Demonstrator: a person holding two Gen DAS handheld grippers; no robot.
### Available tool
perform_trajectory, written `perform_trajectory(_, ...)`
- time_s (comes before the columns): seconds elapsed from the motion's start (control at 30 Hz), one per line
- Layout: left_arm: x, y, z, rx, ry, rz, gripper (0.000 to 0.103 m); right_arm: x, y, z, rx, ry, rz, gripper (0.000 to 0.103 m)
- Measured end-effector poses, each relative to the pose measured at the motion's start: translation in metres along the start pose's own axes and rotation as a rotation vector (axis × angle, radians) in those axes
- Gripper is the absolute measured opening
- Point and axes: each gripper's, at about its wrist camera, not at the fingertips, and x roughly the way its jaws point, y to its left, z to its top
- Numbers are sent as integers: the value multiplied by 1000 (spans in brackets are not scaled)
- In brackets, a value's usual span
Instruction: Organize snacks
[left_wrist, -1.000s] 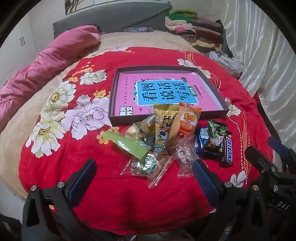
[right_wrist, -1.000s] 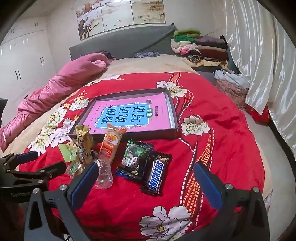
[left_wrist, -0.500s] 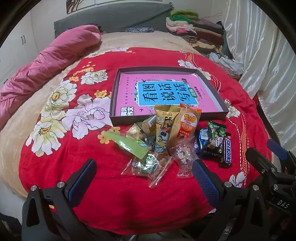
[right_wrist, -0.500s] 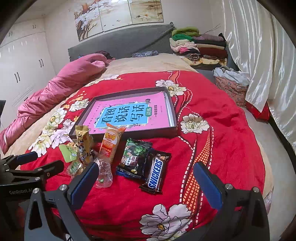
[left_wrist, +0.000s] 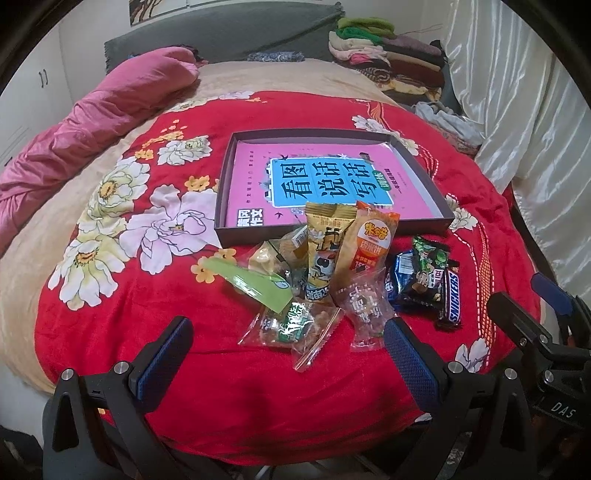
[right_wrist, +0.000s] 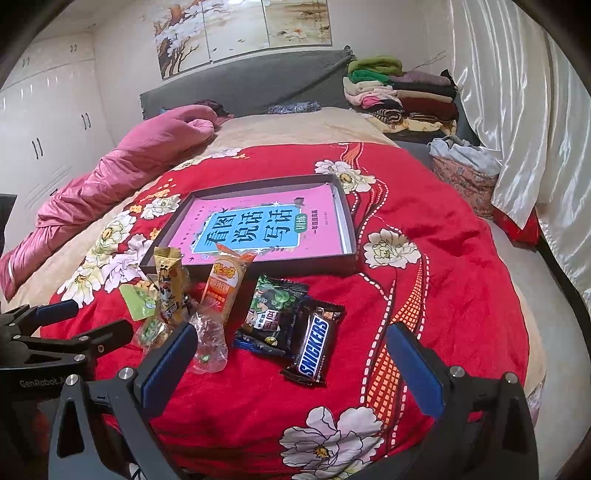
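Left gripper (left_wrist: 284, 354) and right gripper (right_wrist: 291, 354), jaws spread wide and empty, hover level above snacks (left_wrist: 332, 266) before the tray (left_wrist: 236, 173).

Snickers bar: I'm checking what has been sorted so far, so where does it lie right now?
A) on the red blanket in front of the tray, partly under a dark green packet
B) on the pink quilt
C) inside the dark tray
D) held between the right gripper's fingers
A: the Snickers bar lies on the red blanket, short of the tray, with the dark green packet overlapping its top end.
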Motion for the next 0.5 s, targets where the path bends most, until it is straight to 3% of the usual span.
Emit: perform_trajectory(0.5, 5, 4, 0, -14, 14, -8, 102, 5, -1, -3, 3, 14, -1, 103)
